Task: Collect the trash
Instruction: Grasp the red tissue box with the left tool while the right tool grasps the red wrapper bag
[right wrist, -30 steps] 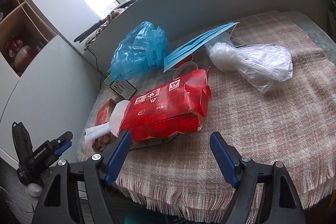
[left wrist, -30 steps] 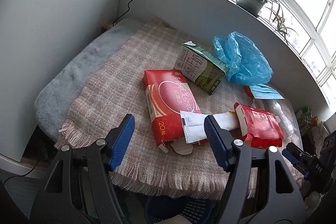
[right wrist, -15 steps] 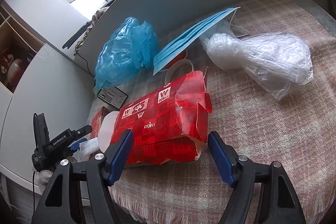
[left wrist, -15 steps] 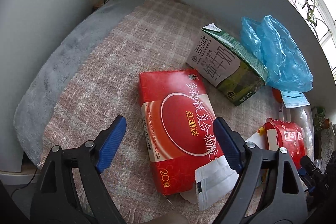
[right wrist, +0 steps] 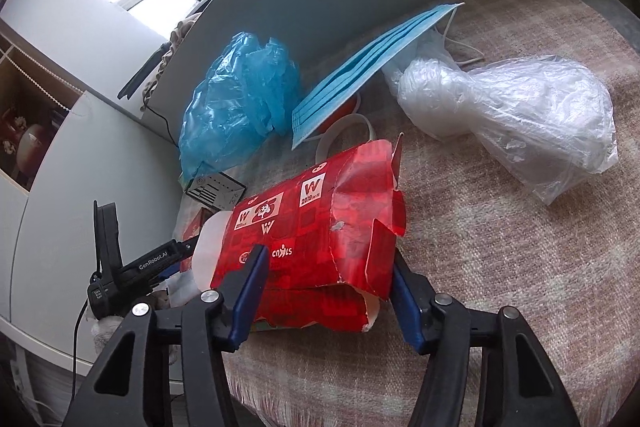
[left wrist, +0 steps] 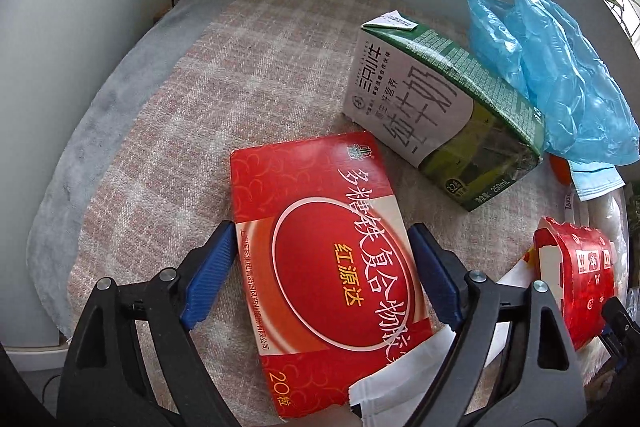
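Step in hand, by my reading: both grippers are set for a pick of trash off the pink-and-cream plaid woven cloth (left wrist: 256, 67). Left gripper (left wrist: 320, 259) stands released, jaws straddling the flat red cardboard medicine box (left wrist: 320, 267); whether the pads touch its edges cannot be told. Right gripper (right wrist: 326, 291) is closing around the torn red paper carton (right wrist: 320, 247), not visibly clamped yet. Next: squeeze firm, then lift clear. Beyond the medicine box lies the green-and-white milk carton (left wrist: 440, 115), the crumpled blue plastic bag (left wrist: 560, 75) behind it. A white paper sachet (left wrist: 400, 379) overlaps the box's near corner and may drag along.
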